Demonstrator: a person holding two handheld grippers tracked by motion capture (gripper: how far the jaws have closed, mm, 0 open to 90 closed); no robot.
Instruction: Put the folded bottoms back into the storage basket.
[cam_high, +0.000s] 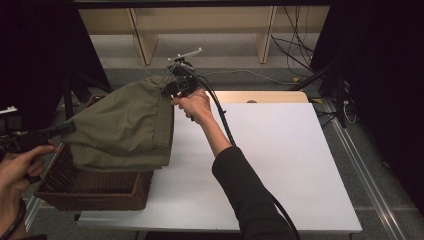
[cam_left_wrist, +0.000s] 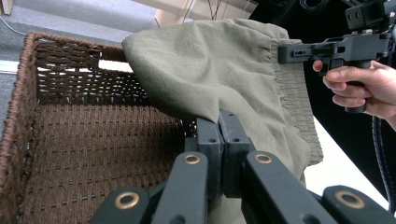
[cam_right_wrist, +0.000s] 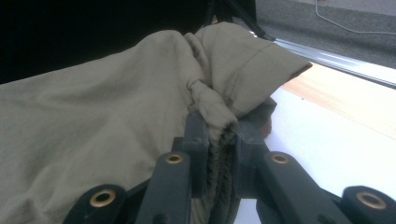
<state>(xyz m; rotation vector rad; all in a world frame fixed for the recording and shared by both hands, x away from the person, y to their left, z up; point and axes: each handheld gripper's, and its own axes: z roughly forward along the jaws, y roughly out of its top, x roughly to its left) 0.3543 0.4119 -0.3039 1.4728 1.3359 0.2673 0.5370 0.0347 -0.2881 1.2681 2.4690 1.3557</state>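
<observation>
An olive-green garment with a gathered elastic band hangs stretched between both grippers, above a brown wicker basket at the table's left edge. My left gripper pinches the garment's left end; its black jaws are shut on a thin fold of cloth over the basket. My right gripper holds the far end, with the bunched elastic band clamped between its jaws. The right gripper also appears in the left gripper view, gripping the band edge.
A white table top spreads to the right of the basket, with a strip of bare wood at its far edge. A black cable trails along the right forearm. Wooden shelving and floor cables lie beyond.
</observation>
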